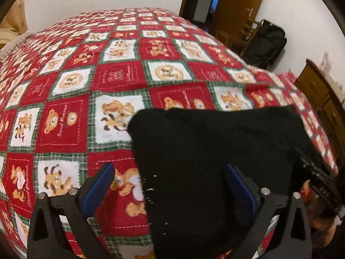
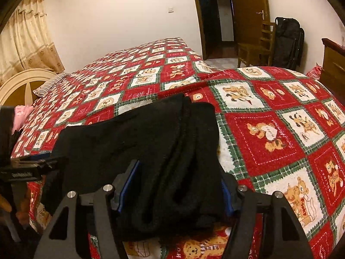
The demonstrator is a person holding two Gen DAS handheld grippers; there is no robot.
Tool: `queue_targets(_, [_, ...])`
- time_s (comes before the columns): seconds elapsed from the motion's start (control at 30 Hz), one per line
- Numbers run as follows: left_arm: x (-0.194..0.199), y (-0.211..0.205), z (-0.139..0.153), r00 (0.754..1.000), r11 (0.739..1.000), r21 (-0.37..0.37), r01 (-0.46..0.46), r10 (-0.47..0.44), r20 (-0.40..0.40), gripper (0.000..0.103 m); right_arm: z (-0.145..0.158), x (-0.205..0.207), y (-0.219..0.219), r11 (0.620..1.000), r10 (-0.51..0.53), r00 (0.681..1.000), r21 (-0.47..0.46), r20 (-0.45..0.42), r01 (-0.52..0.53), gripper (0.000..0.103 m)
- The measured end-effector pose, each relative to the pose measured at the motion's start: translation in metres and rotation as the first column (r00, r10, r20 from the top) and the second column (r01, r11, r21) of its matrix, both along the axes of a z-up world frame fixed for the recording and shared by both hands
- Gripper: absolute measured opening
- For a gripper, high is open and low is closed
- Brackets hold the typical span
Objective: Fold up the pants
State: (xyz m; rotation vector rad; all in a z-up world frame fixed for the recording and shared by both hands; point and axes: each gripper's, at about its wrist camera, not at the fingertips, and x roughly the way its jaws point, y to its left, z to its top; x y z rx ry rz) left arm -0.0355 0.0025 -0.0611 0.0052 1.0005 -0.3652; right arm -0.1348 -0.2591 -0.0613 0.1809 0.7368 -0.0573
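Note:
Black pants [image 1: 215, 151] lie folded in a thick stack on the red bear-patterned bedspread [image 1: 64, 129]. My left gripper [image 1: 170, 183] is open wide above the pants' left edge. That edge runs between its blue pads, one finger over the bedspread and the other over black cloth, and neither pad presses. In the right wrist view the near end of the pants [image 2: 151, 140] bunches up between the jaws of my right gripper [image 2: 177, 188]. The cloth fills the gap, reaches the left pad and covers most of the right one. The left gripper [image 2: 41, 164] shows at that view's left edge.
The bed's edge runs close on the right, with a wooden cabinet [image 1: 319, 90] beyond it. A wooden chair [image 2: 256, 45], a black bag [image 2: 289, 41] and an open door [image 2: 248, 10] stand at the back. A cream headboard [image 2: 23, 84], striped pillow [image 2: 51, 84] and pink cloth [image 2: 20, 114] lie far left.

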Motion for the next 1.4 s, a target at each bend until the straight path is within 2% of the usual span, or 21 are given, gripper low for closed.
queue_targets(0.1, [0.006, -0.004, -0.016, 0.998, 1.000, -0.011, -0.006, 0.005, -0.067, 0.103, 0.000, 0.000, 0.001, 1.000, -0.002, 1.000, -0.004, 0.002, 0.002, 0.066])
queue_targets(0.33, [0.000, -0.010, -0.016, 0.999, 1.000, 0.007, -0.021, 0.021, -0.026, 0.103, 0.000, 0.000, 0.001, 1.000, -0.009, 1.000, -0.020, 0.002, 0.009, 0.064])
queue_targets(0.47, [0.000, -0.013, -0.015, 0.999, 0.999, 0.013, -0.029, 0.029, -0.026, 0.102, 0.000, -0.001, 0.002, 1.000, -0.010, 1.000, -0.024, 0.001, 0.010, 0.059])
queue_targets(0.5, [-0.001, -0.014, -0.015, 0.999, 1.000, 0.006, -0.024, 0.024, -0.024, 0.100, 0.000, -0.001, 0.002, 1.000, -0.009, 1.000, -0.026, 0.000, 0.008, 0.058])
queue_targets(0.53, [-0.002, -0.014, -0.014, 1.000, 1.000, -0.003, -0.016, 0.016, -0.021, 0.093, 0.001, 0.000, 0.003, 0.999, -0.005, 1.000, -0.034, -0.003, 0.005, 0.056])
queue_targets(0.57, [-0.003, -0.015, -0.012, 1.000, 1.000, -0.014, -0.009, 0.009, -0.018, 0.086, 0.001, 0.000, 0.003, 0.999, -0.004, 1.000, -0.035, -0.003, 0.003, 0.053])
queue_targets(0.6, [-0.005, -0.016, -0.011, 1.000, 1.000, -0.020, -0.005, 0.005, -0.012, 0.084, 0.002, -0.001, 0.004, 1.000, 0.001, 1.000, -0.029, -0.001, -0.001, 0.047])
queue_targets(0.67, [-0.007, -0.017, -0.009, 1.000, 0.999, -0.045, 0.012, -0.012, -0.003, 0.069, 0.004, -0.002, 0.004, 1.000, 0.010, 1.000, -0.015, 0.006, -0.010, 0.040])
queue_targets(0.7, [-0.007, -0.016, -0.008, 1.000, 0.998, -0.061, 0.012, -0.012, -0.006, 0.066, 0.004, -0.003, 0.004, 1.000, 0.010, 1.000, -0.011, 0.007, -0.010, 0.038])
queue_targets(0.77, [-0.005, -0.012, -0.006, 1.000, 0.995, -0.104, 0.006, -0.008, -0.021, 0.052, 0.006, -0.004, 0.003, 1.000, 0.010, 1.000, 0.008, 0.011, -0.011, 0.036])
queue_targets(0.87, [-0.001, -0.002, -0.004, 0.998, 0.984, -0.177, -0.018, 0.007, -0.064, 0.039, 0.009, -0.006, 0.004, 1.000, 0.008, 1.000, 0.024, 0.016, -0.008, 0.034])
queue_targets(0.9, [0.000, 0.001, -0.001, 0.998, 0.982, -0.189, -0.022, 0.010, -0.065, 0.035, 0.010, -0.007, 0.005, 1.000, 0.007, 1.000, 0.024, 0.019, -0.007, 0.034])
queue_targets(0.97, [0.000, 0.003, 0.007, 0.999, 0.982, -0.187, -0.027, 0.020, -0.042, 0.021, 0.014, -0.008, 0.008, 1.000, 0.008, 1.000, 0.024, 0.028, -0.008, 0.033])
queue_targets(1.07, [0.000, 0.002, 0.014, 1.000, 0.985, -0.172, -0.021, 0.018, -0.018, 0.015, 0.020, -0.008, 0.013, 1.000, 0.013, 0.999, 0.016, 0.044, -0.013, 0.033])
queue_targets(1.27, [0.003, 0.002, 0.019, 1.000, 0.991, -0.135, -0.018, 0.019, 0.004, 0.014, 0.031, -0.002, 0.023, 0.999, 0.034, 0.997, 0.017, 0.068, -0.035, 0.032])
queue_targets(1.4, [0.006, 0.011, 0.034, 0.997, 0.992, -0.119, -0.033, 0.041, 0.061, 0.014, 0.041, 0.008, 0.035, 0.998, 0.061, 0.994, 0.010, 0.095, -0.062, 0.031])
